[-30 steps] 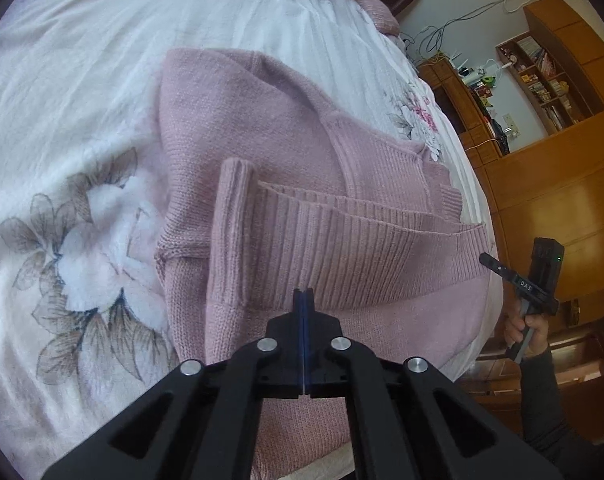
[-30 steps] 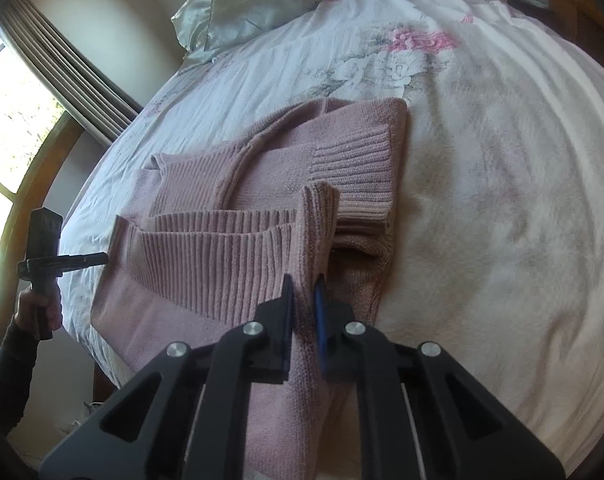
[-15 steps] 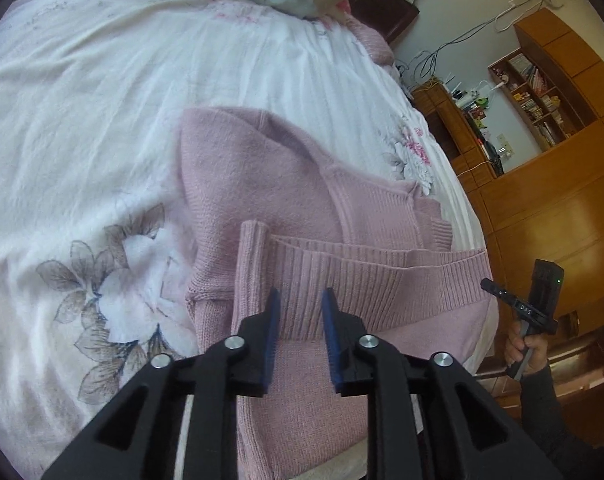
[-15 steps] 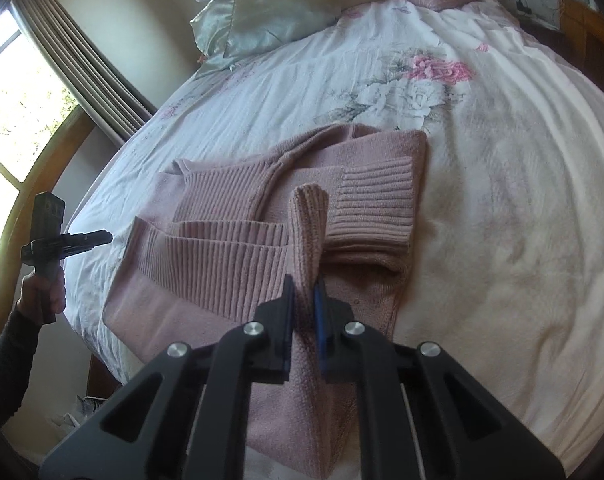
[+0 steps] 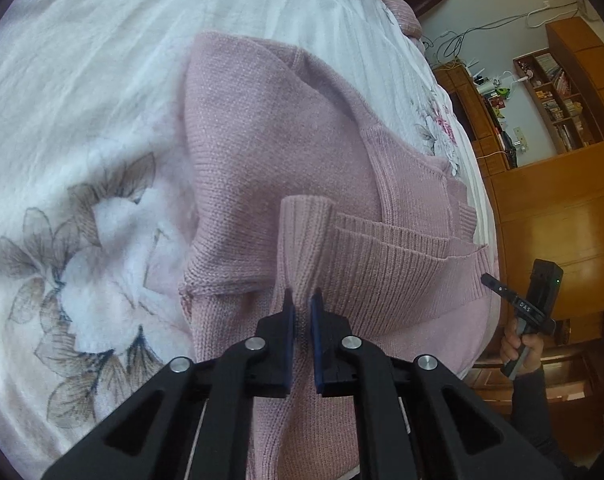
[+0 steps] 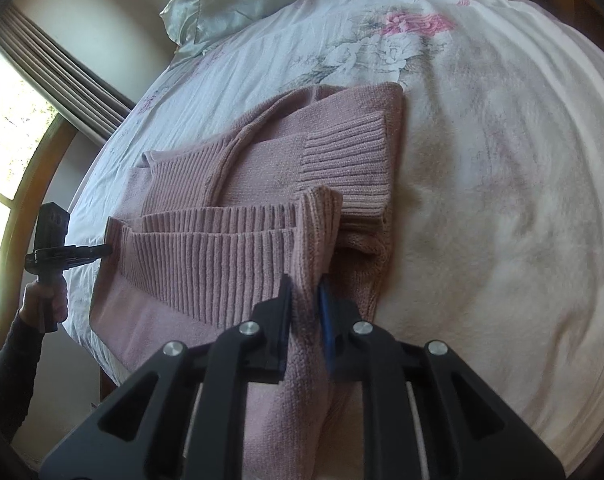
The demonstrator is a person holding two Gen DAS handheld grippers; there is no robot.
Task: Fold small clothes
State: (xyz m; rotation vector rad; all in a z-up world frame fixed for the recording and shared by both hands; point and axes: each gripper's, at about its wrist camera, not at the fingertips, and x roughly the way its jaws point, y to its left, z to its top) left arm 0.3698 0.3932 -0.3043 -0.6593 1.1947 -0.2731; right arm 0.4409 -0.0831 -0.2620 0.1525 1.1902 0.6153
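A pink knit sweater (image 5: pixel 269 140) lies on the bed, its ribbed hem (image 5: pixel 398 264) turned up over the body. My left gripper (image 5: pixel 302 312) is shut on the hem's left corner, which stands up from between the fingers. In the right wrist view the same sweater (image 6: pixel 261 168) shows a folded sleeve with a ribbed cuff (image 6: pixel 346 156) on top. My right gripper (image 6: pixel 305 292) is shut on the hem's right corner (image 6: pixel 318 216), with fabric bunched between the fingers.
The bed cover (image 5: pixel 81 160) is white with a flower print and reaches far on both sides (image 6: pixel 502 160). Pillows (image 6: pixel 229 4) sit at the head. Wooden cabinets and shelves (image 5: pixel 562 220) stand beyond the bed's edge. A person's hand (image 6: pixel 45 296) holds the other handle near the window (image 6: pixel 5 140).
My left gripper was shut in front of the hem, opened half a second ago, and has now shut on the hem's corner. The right gripper kept its hold throughout.
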